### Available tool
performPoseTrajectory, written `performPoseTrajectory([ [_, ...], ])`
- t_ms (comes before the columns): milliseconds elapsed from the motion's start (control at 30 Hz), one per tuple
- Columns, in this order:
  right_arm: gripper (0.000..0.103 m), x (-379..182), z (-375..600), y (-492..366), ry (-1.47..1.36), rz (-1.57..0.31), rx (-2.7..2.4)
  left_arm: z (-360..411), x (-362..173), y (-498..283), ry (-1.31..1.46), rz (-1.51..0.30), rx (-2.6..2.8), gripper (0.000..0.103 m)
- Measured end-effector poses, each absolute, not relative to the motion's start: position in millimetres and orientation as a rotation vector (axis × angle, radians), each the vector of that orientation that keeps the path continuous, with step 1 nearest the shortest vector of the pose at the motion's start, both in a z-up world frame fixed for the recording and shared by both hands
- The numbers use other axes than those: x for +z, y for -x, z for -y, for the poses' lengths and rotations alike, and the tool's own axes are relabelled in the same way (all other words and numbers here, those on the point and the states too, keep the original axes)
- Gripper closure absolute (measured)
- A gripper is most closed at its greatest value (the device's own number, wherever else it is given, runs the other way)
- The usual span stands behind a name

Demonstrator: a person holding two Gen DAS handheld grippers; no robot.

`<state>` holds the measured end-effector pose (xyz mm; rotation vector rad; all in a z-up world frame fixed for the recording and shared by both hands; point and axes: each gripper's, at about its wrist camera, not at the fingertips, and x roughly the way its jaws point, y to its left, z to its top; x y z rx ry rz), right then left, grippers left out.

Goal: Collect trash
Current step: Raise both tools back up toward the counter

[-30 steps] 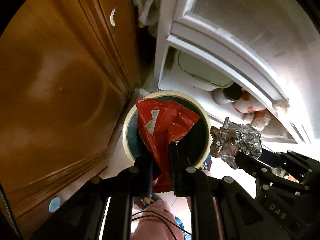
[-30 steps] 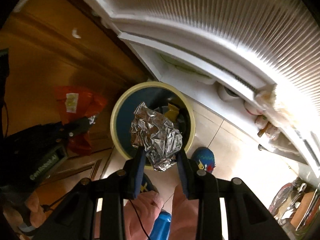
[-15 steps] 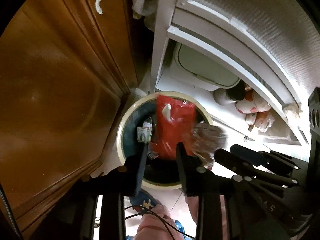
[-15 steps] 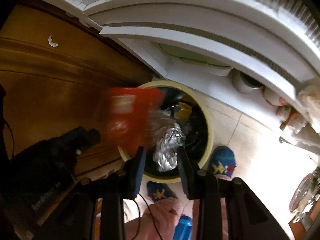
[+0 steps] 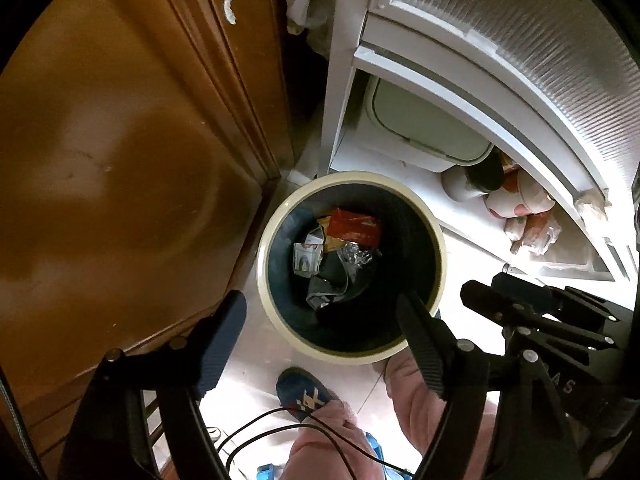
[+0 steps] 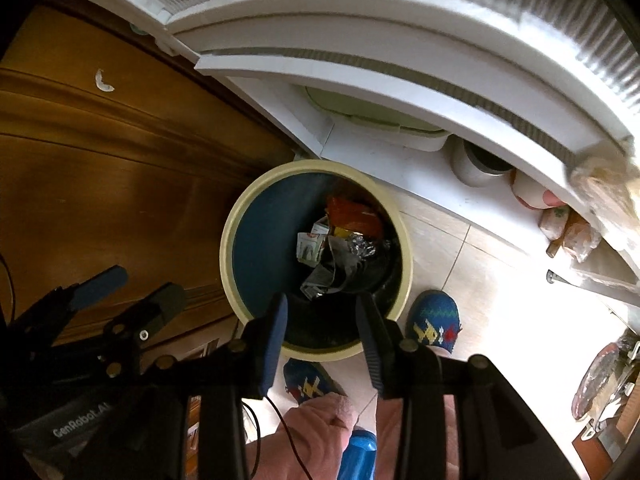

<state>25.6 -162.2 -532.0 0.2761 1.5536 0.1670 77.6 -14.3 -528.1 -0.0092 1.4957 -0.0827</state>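
Observation:
A round bin with a cream rim (image 5: 416, 196) (image 6: 236, 216) stands on the floor below both grippers. Inside it lie a red snack wrapper (image 5: 354, 226) (image 6: 352, 214), a crumpled foil ball (image 5: 356, 254) (image 6: 364, 246) and other scraps. My left gripper (image 5: 320, 320) points straight down over the bin; its jaws are opening and nothing is between them. My right gripper (image 6: 322, 316) hangs over the bin's near rim, its jaws opening, with nothing between its pads. Each gripper shows in the other's view: the right gripper (image 5: 484, 300) and the left gripper (image 6: 132, 296).
A brown wooden cabinet (image 5: 120, 140) rises left of the bin. White shelving (image 5: 460, 72) with a pale green lid (image 5: 424, 116) and jars stands behind it. The person's blue patterned slippers (image 6: 434, 322) and pink trouser legs (image 6: 320, 428) are on the tiled floor by the bin.
Both grippers let go: the red wrapper left the left gripper and the foil ball left the right one, and both now lie in the bin. The left jaws spread wide.

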Motion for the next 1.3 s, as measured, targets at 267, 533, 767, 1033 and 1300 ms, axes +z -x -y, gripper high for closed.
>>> performPoseTrajectory([
  [267,0.066,-501,166,-16,-0.271,-1.548,0.163,17,-493,-68,-0.016,-1.485,-0.077,0.018],
  [533,0.067,-447,168,-3,-0.255,-1.538,0.182,20,-429,-56,-0.044,-1.465,-0.09,0.013],
  [767,0.066,-375,160,6,-0.17,-1.457,0.258,26,-349,-45,-0.071,-1.379,-0.126,0.013],
  [1033,0.066,-274,157,12,-0.046,-1.324,0.365,31,-258,-40,-0.095,-1.295,-0.157,0.013],
  [1300,0.066,-167,168,10,0.007,-1.122,0.445,37,-149,-50,-0.101,-1.151,-0.209,0.013],
])
